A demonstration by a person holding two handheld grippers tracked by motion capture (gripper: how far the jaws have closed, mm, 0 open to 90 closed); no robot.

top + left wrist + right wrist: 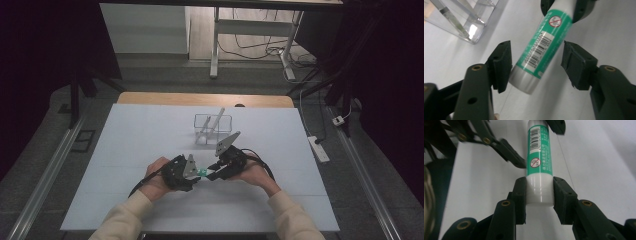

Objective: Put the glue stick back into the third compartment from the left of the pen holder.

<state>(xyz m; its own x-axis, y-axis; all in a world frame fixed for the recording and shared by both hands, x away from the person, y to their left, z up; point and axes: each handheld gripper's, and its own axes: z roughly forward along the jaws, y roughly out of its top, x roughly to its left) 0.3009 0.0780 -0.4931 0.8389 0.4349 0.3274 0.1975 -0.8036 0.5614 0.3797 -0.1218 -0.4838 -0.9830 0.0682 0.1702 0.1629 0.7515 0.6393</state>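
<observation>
A glue stick (202,173) with a green label hangs level above the white table cover (150,140), between my two grippers. My right gripper (540,192) is shut on its white cap, one pad pressing on each side. The green labelled body (539,157) runs away from it toward the left gripper's jaws. My left gripper (539,63) stands open around the stick's silver end (524,80). Its left pad is close to or just grazing the tube, and its right pad (576,65) is clearly apart from it. In the high view the left gripper (196,175) and right gripper (210,176) meet tip to tip.
A clear plastic box (213,127) with thin sticks leaning in it stands on the cover just beyond the hands, and its corner (461,22) is near the left gripper. A power strip (318,148) lies on the floor to the right.
</observation>
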